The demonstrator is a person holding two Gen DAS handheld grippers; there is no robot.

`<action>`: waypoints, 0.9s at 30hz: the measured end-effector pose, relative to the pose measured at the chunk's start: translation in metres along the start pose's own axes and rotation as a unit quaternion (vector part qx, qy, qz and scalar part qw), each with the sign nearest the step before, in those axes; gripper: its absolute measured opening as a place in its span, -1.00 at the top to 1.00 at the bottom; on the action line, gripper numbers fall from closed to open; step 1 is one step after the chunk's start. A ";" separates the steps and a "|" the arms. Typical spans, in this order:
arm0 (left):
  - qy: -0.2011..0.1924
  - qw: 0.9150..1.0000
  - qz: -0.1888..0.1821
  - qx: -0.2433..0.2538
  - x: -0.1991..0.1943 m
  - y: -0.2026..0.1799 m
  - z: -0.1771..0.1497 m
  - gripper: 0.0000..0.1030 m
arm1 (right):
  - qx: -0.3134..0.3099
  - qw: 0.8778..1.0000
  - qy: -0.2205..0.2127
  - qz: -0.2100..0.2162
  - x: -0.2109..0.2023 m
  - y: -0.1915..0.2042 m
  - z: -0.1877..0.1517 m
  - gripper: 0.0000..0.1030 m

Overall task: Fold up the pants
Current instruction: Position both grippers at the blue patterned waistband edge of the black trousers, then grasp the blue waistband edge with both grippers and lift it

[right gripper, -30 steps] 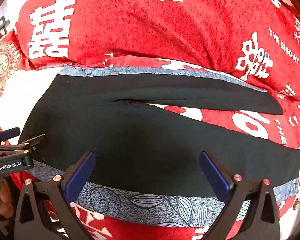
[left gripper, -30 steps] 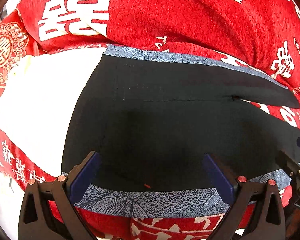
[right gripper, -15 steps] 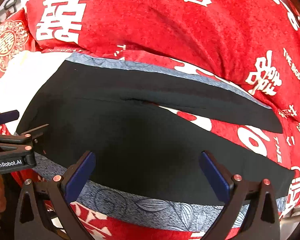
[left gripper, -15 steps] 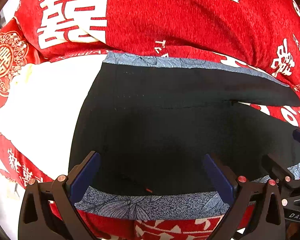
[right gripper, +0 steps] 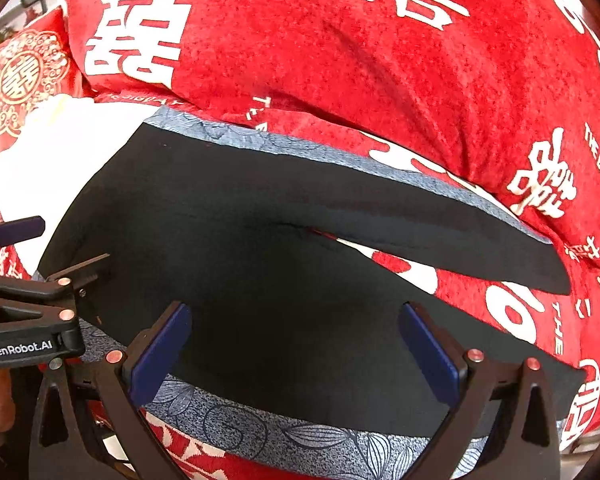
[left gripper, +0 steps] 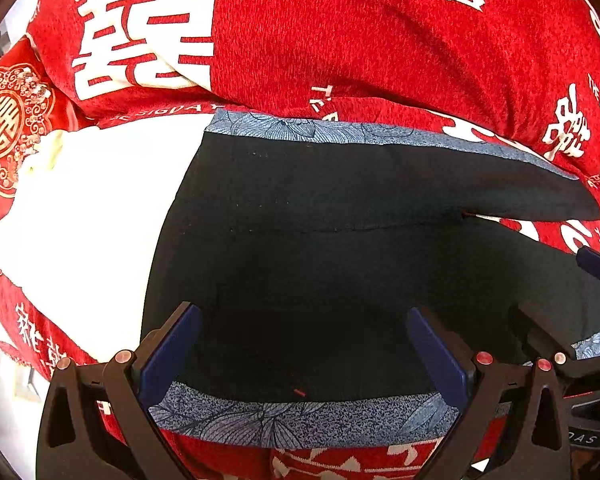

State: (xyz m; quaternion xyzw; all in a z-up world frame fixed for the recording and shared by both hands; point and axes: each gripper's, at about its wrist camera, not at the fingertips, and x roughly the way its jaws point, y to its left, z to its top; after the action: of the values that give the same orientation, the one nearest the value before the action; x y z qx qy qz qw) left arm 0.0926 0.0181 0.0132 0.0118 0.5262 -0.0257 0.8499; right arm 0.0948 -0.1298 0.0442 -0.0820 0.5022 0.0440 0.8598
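Black pants (left gripper: 320,264) with a blue-grey leaf-print stripe (left gripper: 300,420) along each outer side lie flat on a red bedspread, waist to the left, the two legs spread apart to the right (right gripper: 440,240). My left gripper (left gripper: 300,344) is open, hovering over the near edge by the waist, holding nothing. My right gripper (right gripper: 296,344) is open over the near leg, holding nothing. Each gripper shows at the edge of the other's view: the right one (left gripper: 580,344), the left one (right gripper: 28,280).
A red bedspread with white characters (left gripper: 340,40) is heaped behind the pants. A white cloth (left gripper: 92,220) lies to the left of the waist. A red pillow with a gold medallion (left gripper: 4,128) sits at far left.
Both grippers have moved a little forward and down over the near edge of the pants. The jaws stay open and the pants have not moved.
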 end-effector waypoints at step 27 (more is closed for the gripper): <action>0.028 1.000 -0.012 -0.003 0.056 -0.005 0.053 -1.00 | -0.092 0.992 -0.011 0.088 0.079 -0.066 0.087 -1.00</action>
State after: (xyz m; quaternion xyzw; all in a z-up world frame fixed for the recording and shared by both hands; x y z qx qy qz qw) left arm 0.1647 0.0088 -0.0136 0.0040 0.5497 -0.0336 0.8347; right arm 0.2185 -0.1787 0.0234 -0.1159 0.4915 0.1670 0.8468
